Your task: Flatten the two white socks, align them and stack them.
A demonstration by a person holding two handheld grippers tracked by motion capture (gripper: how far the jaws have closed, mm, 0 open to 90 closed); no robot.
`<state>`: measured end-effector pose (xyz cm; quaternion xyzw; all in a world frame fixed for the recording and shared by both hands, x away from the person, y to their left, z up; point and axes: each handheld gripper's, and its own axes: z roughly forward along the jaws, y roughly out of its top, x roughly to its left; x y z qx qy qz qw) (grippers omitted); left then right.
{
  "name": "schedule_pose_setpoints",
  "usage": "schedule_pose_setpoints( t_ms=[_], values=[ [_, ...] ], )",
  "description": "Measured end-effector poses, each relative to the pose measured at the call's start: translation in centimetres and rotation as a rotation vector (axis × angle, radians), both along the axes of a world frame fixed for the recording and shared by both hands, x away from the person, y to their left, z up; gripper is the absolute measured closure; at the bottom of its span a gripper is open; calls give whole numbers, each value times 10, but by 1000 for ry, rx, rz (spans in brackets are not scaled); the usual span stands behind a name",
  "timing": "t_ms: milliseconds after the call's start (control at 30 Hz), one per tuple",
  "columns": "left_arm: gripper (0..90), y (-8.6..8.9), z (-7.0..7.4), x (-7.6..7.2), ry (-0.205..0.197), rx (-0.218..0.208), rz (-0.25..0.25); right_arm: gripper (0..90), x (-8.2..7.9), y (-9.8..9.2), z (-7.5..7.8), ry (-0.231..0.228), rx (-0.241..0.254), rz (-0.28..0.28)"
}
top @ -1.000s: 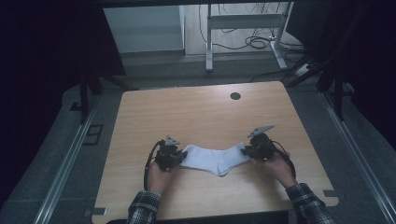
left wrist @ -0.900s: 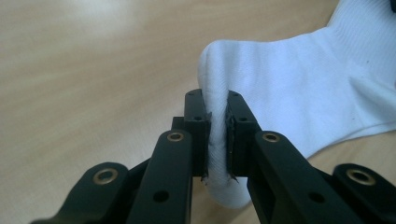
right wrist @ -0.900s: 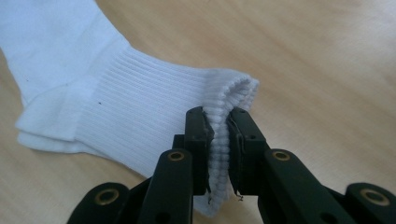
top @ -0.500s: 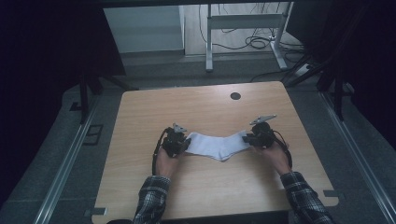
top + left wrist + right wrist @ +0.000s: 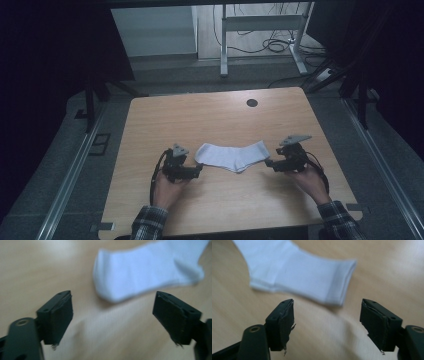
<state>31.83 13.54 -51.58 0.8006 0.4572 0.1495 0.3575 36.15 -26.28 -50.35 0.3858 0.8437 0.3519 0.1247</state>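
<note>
The white sock (image 5: 232, 156) lies flat mid-desk (image 5: 210, 115), bare wood all round; the left gripper (image 5: 196, 171) and right gripper (image 5: 270, 163) have just released its ends, fingers spread, nothing between them.

Left gripper (image 5: 199, 171), right gripper (image 5: 268, 163): jaws apart, just opened

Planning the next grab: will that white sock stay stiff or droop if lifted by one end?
The white sock lies flat and bent on the table, thin layered fabric, so it would likely droop. It looks light. Pushed, it would probably bunch rather than slide.
</note>
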Motion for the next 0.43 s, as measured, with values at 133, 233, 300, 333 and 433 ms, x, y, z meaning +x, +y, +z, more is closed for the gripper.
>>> schedule_pose_setpoints(
  t_ms=[133, 233, 300, 333, 433],
  values=[
    [130, 10, -13, -21, 20, 37, 2, 180, -17, -9, -16, 13, -32, 13],
    [119, 14, -20, -29, 34, 56, 8, 112, -24, -12, -28, 1, -90, 22],
    [117, 15, -26, -31, 33, 87, 7, 85, -26, -14, -33, -13, -68, 37],
    [99, 16, -27, -32, 24, 75, 4, 85, -27, -15, -33, -18, -65, 39],
    [96, 18, -29, -32, 10, 73, -12, 73, -28, -16, -36, -32, -50, 43]
  ],
)
